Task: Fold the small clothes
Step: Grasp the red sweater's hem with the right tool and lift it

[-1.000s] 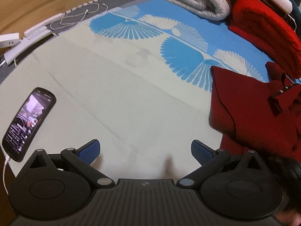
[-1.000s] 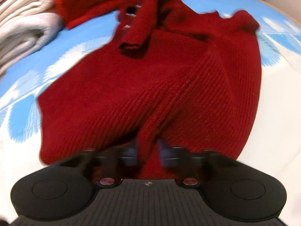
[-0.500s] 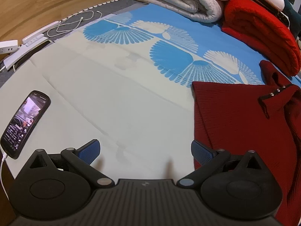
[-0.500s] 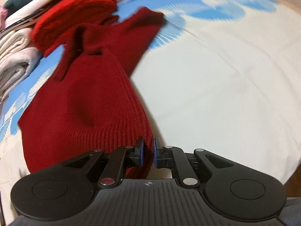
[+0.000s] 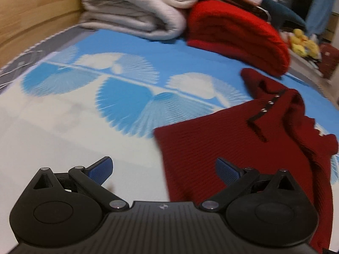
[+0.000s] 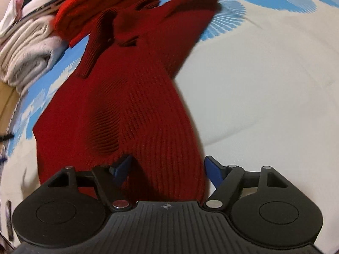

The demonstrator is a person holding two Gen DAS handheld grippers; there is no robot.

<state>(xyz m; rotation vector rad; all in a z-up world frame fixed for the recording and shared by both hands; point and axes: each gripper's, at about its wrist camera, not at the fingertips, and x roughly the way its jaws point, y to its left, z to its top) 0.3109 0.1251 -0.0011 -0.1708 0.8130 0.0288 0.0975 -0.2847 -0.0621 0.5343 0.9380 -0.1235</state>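
A dark red knit sweater (image 5: 222, 139) lies spread on the white and blue bed sheet (image 5: 63, 127), collar and snap buttons toward the far side. My left gripper (image 5: 164, 169) is open and empty, its right finger over the sweater's near left edge. In the right wrist view the sweater (image 6: 131, 97) runs away from me, with a sleeve to the far right. My right gripper (image 6: 167, 167) is open, its jaws wide on either side of the sweater's hem.
Folded grey-white blankets (image 5: 135, 12) and a folded bright red knit (image 5: 237, 36) are stacked at the far edge of the bed; both also show in the right wrist view, blankets (image 6: 27, 50) and red knit (image 6: 101, 4). A wooden headboard (image 5: 31, 14) stands at the left.
My right gripper has opened and let go of the sweater's hem. My left gripper has swung right and lower toward the sweater; the phone has left its view.
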